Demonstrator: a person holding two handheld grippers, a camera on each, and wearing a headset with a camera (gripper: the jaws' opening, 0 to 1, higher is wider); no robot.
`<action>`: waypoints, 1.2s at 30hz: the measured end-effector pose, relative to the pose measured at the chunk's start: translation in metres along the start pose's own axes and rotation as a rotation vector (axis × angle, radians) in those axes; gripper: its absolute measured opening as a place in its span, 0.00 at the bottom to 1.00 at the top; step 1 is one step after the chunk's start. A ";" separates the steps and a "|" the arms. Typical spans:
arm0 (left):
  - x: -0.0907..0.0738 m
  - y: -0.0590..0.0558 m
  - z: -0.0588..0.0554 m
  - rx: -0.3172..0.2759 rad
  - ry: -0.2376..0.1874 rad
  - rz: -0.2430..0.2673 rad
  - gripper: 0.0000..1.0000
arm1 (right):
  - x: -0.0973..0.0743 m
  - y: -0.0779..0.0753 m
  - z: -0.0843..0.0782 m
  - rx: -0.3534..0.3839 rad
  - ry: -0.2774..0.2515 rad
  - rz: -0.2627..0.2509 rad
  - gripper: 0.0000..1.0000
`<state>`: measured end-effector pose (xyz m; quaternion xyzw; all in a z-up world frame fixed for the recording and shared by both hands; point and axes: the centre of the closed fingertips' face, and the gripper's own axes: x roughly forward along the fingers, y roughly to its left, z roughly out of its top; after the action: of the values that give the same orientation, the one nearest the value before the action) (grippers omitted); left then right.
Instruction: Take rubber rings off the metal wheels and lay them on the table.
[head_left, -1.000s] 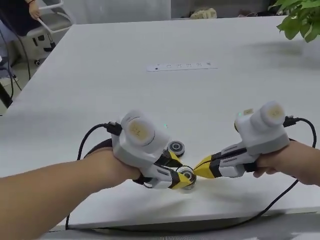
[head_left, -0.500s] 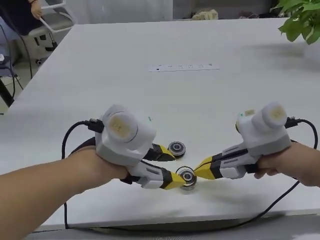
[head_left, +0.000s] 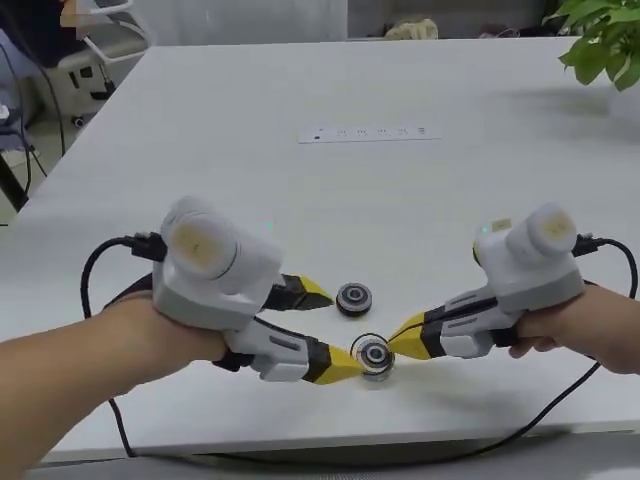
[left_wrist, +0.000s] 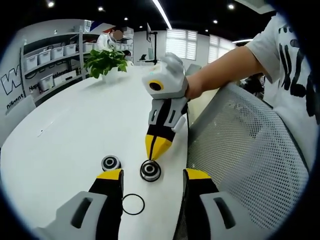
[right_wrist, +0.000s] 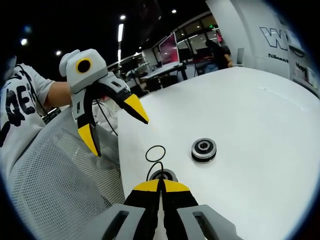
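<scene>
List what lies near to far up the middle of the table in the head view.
near wheel at the tip of the right tool → second wheel → white power strip

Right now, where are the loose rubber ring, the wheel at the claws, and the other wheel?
loose rubber ring (left_wrist: 123, 204), left gripper view, its band.
wheel at the claws (head_left: 372, 353), head view, its hub.
other wheel (head_left: 353, 297), head view, its hub.
</scene>
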<state>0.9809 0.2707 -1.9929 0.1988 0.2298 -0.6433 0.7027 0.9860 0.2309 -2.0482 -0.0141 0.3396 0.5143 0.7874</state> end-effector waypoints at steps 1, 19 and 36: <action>-0.003 0.000 0.001 -0.004 -0.007 0.004 0.46 | 0.000 0.000 0.000 0.000 0.000 0.002 0.00; -0.037 0.004 0.001 -0.031 -0.047 0.062 0.58 | 0.002 0.004 0.006 -0.013 0.001 0.025 0.00; -0.050 0.003 -0.007 -0.068 -0.054 0.083 0.68 | 0.009 0.011 0.019 -0.032 -0.007 0.046 0.00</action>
<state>0.9805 0.3158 -1.9696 0.1667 0.2240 -0.6106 0.7411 0.9890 0.2506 -2.0349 -0.0169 0.3287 0.5378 0.7762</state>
